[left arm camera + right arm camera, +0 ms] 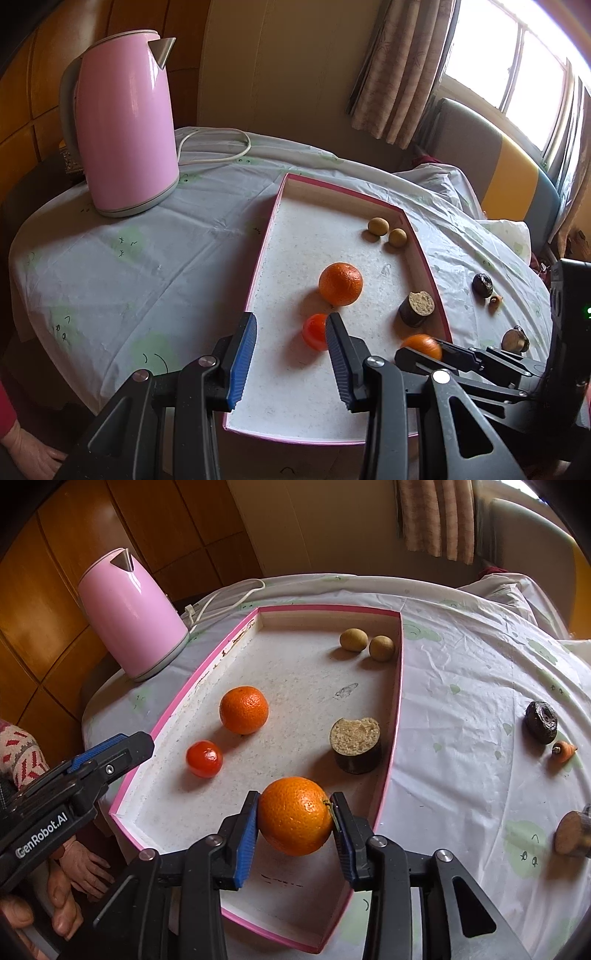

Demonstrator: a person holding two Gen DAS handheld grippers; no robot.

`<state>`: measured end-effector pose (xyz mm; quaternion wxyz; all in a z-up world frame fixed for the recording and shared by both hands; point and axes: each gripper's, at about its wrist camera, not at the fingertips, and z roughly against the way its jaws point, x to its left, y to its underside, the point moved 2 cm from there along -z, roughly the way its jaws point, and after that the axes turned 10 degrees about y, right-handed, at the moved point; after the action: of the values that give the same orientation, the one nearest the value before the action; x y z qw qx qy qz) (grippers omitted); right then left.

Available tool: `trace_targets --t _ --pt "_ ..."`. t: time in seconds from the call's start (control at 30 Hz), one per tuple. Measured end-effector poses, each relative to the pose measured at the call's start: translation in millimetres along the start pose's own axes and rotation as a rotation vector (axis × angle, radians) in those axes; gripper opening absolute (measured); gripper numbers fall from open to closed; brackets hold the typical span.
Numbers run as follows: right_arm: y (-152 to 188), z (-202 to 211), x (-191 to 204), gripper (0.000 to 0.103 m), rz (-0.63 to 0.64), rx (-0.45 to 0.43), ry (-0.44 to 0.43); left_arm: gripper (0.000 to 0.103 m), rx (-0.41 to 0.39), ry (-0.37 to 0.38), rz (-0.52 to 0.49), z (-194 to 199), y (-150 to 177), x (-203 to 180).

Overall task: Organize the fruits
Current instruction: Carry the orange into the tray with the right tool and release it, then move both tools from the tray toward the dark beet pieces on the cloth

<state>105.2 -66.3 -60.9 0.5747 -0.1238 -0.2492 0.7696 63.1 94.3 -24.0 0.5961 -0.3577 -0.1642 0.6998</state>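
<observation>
A pink-rimmed shallow tray (395, 686) (264, 236) lies on the table. In it are an orange (243, 709) (340, 284), a small red tomato (204, 758) (314, 331), two small tan round fruits (354, 639) (376, 225) and a dark cut stub (356, 744) (416, 308). My right gripper (294, 818) is shut on a second orange (295, 816) (423, 345), held over the tray's near right part. My left gripper (291, 334) is open and empty over the tray's near left, just beside the tomato.
A pink kettle (123, 122) (133, 614) with a white cord (221, 146) stands left of the tray. On the cloth right of the tray lie a dark fruit piece (541, 722), a small carrot top (564, 751) and a brown stub (574, 834).
</observation>
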Motion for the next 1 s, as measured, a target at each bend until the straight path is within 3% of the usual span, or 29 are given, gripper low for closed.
trace_targets --t 0.1,0.33,0.53,0.8,1.0 --pt "1.0 0.4 1.9 0.042 0.003 -0.007 0.003 0.039 0.0 0.006 -0.019 0.9 1.8 -3.2" --pt "4.5 17.8 1.1 0.056 -0.013 -0.058 0.003 0.044 0.012 0.03 -0.019 0.2 3.3 -6.1" --pt "10.7 36.6 -13.1 0.057 -0.046 -0.106 0.035 0.044 0.009 0.057 -0.049 4.4 3.7 -16.6" --pt "49.1 58.8 -82.1 0.057 -0.193 -0.094 0.114 0.044 0.023 0.129 -0.112 6.2 5.6 -43.9" --pt "76.3 75.1 -151.0 0.057 -0.341 -0.088 0.231 0.044 0.048 0.197 -0.139 3.1 10.3 -67.5"
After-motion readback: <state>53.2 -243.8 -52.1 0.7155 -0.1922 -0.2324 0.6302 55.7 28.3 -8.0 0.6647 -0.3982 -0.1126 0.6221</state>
